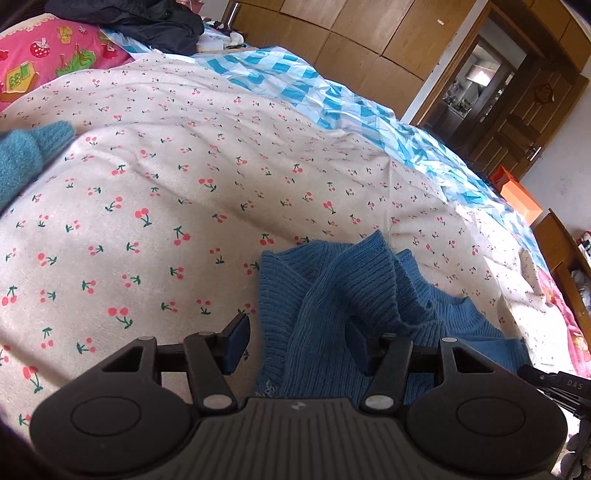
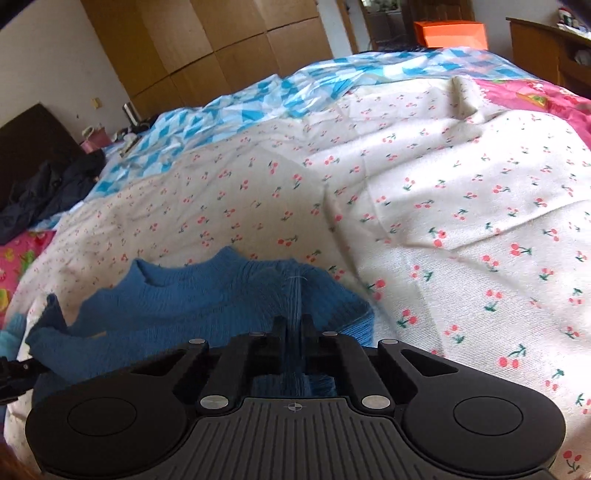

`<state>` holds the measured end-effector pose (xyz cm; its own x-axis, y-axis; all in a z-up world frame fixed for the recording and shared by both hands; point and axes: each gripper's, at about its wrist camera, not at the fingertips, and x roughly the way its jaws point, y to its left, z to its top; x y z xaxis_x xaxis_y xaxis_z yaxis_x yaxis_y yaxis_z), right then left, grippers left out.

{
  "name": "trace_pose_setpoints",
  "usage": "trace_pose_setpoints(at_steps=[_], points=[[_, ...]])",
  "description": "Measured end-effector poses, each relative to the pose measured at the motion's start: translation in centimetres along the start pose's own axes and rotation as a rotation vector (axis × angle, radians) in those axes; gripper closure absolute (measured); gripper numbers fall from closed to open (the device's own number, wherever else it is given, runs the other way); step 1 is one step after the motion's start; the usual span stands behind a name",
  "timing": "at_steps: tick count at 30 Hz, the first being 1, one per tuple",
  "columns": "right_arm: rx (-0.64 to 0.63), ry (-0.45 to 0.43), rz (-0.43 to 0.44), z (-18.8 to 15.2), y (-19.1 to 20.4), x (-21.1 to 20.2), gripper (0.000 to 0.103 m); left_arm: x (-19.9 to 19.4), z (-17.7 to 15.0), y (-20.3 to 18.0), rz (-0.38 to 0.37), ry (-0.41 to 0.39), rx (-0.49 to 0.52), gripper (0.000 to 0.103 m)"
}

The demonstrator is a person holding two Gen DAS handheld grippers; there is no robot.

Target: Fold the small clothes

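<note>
A small blue knit sweater [image 1: 332,295] lies bunched on the cherry-print bedspread [image 1: 166,203]. In the left wrist view my left gripper [image 1: 299,341] is open, its jaws wide apart, with a rumpled ribbed part of the sweater lying between them and over the right finger. In the right wrist view the sweater [image 2: 192,306] shows its collar at the left. My right gripper [image 2: 293,325] is shut on a fold of the sweater's knit, which is pinched between the fingers.
A teal knit garment [image 1: 26,155] lies at the left edge of the bed. Dark clothes [image 1: 140,22] and a pink printed pillow [image 1: 48,55] lie at the head. A blue checked sheet [image 1: 332,96], wooden wardrobes [image 1: 351,33] and an orange box [image 1: 517,195] are beyond.
</note>
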<state>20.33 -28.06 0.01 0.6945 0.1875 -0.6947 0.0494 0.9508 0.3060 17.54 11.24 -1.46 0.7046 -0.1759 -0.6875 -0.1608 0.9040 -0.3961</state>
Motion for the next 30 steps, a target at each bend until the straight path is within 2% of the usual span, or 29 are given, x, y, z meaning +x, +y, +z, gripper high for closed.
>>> trace_pose_setpoints(at_steps=[2,4,6,8,10,13,15,16,17,19,21,23,26,28,30], points=[[0.072,-0.033,-0.02,0.2,-1.6,-0.5,0.098,0.3,-0.1,-0.1,0.029,-0.007,0.016,0.042],[0.1,-0.022,-0.039,-0.1,-2.5,-0.1,0.098,1.1,-0.5,-0.2,0.088,0.005,0.043,0.042],[0.087,0.012,-0.063,-0.7,-2.3,0.8,0.098,1.6,-1.0,0.2,0.118,0.032,0.039,0.041],[0.073,0.024,-0.075,-1.0,-2.0,1.2,0.096,1.3,-1.2,0.5,0.121,0.027,0.028,0.039],[0.076,0.021,-0.071,-0.9,-1.7,1.1,0.089,0.7,-1.4,0.6,0.143,0.016,0.035,0.039],[0.063,0.013,-0.066,-0.4,-1.1,0.4,0.089,0.1,-1.6,0.7,0.163,0.005,0.043,0.037],[0.013,-0.021,-0.118,0.0,-0.1,-0.6,0.088,-0.5,-1.8,0.8,0.164,-0.005,0.036,0.037],[-0.024,-0.048,-0.16,0.1,0.5,-1.2,0.082,-0.8,-2.0,0.9,0.166,-0.016,0.039,0.037],[-0.052,-0.072,-0.19,0.3,1.1,-1.7,0.069,-1.1,-2.2,0.8,0.172,-0.026,0.046,0.037],[-0.128,-0.127,-0.212,0.4,3.0,-2.9,0.064,-1.4,-2.5,1.1,0.185,-0.041,0.05,0.037],[-0.196,-0.148,-0.173,0.5,5.7,-3.5,0.064,-1.5,-2.6,1.7,0.184,-0.037,0.03,0.036],[-0.242,-0.11,-0.063,0.3,8.8,-3.3,0.064,-1.7,-2.6,2.5,0.161,-0.03,-0.021,0.036],[-0.266,0.026,0.146,-0.2,14.6,-1.0,0.061,-2.6,-2.8,3.0,0.123,-0.028,-0.052,0.037],[-0.255,0.128,0.247,-0.7,18.0,1.3,0.06,-3.4,-3.1,3.3,0.104,-0.028,-0.053,0.037],[-0.254,0.203,0.286,-1.5,21.3,3.8,0.057,-4.0,-3.6,3.8,0.093,-0.027,-0.059,0.036]])
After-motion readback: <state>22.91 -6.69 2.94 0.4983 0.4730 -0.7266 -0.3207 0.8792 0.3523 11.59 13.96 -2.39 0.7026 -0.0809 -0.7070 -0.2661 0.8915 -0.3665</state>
